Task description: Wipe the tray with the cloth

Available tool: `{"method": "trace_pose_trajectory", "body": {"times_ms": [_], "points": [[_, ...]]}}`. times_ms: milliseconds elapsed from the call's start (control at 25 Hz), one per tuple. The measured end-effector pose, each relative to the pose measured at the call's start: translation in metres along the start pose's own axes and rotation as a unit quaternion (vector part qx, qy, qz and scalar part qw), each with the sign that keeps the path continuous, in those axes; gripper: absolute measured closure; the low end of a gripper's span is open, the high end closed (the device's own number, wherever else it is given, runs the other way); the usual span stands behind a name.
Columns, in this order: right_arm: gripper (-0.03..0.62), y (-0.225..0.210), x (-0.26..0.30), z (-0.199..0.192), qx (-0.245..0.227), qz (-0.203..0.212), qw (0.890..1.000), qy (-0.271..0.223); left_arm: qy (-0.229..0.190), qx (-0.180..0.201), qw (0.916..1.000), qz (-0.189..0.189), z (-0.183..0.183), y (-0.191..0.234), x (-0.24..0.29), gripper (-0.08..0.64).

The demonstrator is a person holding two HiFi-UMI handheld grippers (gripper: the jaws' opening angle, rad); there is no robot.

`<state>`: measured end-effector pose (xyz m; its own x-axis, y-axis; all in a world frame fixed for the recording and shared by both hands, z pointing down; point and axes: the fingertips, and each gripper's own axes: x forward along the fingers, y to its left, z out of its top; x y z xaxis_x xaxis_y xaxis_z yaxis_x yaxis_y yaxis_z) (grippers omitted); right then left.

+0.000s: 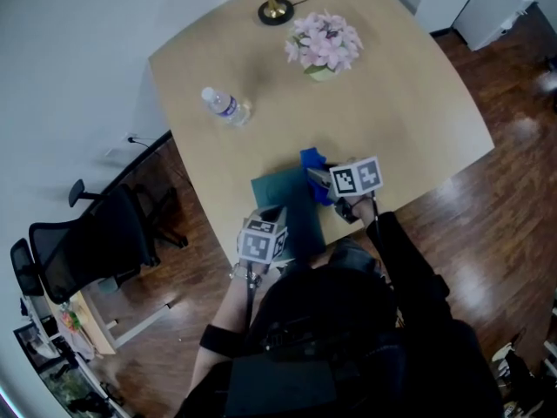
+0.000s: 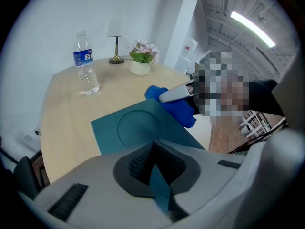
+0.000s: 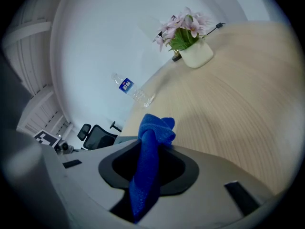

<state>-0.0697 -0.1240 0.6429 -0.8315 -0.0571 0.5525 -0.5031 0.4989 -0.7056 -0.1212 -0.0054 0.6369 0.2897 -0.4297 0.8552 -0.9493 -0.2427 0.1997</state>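
Observation:
A flat teal tray (image 1: 291,205) with a round recess (image 2: 138,127) lies at the near edge of the wooden table (image 1: 392,103). My left gripper (image 1: 276,216) is at the tray's near left corner, its jaws shut on the tray's edge (image 2: 159,185). My right gripper (image 1: 320,178) is over the tray's far right corner, shut on a bunched blue cloth (image 3: 150,156). The cloth (image 2: 177,108) hangs over that corner of the tray; I cannot tell whether it touches the surface.
A water bottle (image 1: 226,107) lies left of centre on the table. A pot of pink flowers (image 1: 324,45) and a lamp base (image 1: 275,11) stand at the far end. A black office chair (image 1: 87,244) is on the floor to the left.

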Motion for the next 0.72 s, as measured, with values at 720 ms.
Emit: {"method": "trace_pose_trajectory", "body": {"times_ms": [720], "points": [[0.488,0.036,-0.063,-0.194,0.052,-0.026,0.997,0.053,-0.012,0.040,0.9991,-0.011,-0.001,0.004,0.000,0.560]]}}
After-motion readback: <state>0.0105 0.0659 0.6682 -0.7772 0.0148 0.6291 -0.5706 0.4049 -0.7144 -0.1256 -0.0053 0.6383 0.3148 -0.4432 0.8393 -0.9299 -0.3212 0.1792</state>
